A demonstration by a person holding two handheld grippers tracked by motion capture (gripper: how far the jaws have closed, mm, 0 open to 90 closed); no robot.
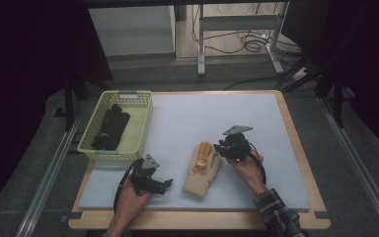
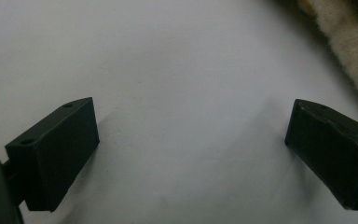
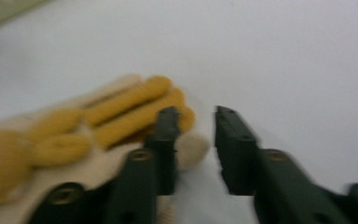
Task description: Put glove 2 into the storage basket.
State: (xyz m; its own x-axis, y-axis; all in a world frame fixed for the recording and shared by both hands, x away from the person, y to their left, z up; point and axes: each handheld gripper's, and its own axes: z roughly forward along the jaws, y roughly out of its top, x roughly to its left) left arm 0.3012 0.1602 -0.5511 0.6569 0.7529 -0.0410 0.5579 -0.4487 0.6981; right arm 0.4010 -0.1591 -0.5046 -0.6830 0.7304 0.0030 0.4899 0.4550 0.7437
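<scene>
High view first, reading from the left: a pale yellow-green basket (image 1: 139, 123) sits at about ten o'clock on the grey-matted worktop (image 1: 217, 113), with a dark bundle of black gloves (image 1: 111, 127) lying inside it. Toward seven o'clock, the left tongs (image 1: 164, 185) rest low over the mat in the person's left hand (image 1: 131, 200), pointing toward three o'clock at the cuff end of a cream knitted glove (image 1: 202, 170). That glove lies near the middle of the mat, slightly toward five o'clock, palm up, its orange-yellow fingers aimed at twelve and its cuff at six. Just beside its fingertips, at the glove's two o'clock, the right tongs (image 1: 220, 148) are held by the right hand (image 1: 246, 165), whose plaid sleeve (image 1: 276, 212) comes in from five o'clock. Left gripper view shows the left tongs (image 2: 191, 140) standing wide apart over bare mat with nothing between them, and a furry cream edge of the glove (image 2: 349, 51) at one o'clock, well clear of the jaws. Right gripper view, somewhat blurred, shows the right tongs (image 3: 193, 126) partly apart; one jaw lies over the glove's (image 3: 98, 126) fingertips, a cream fingertip pokes into the gap, and the other jaw stands over bare mat, not pressing the glove.
</scene>
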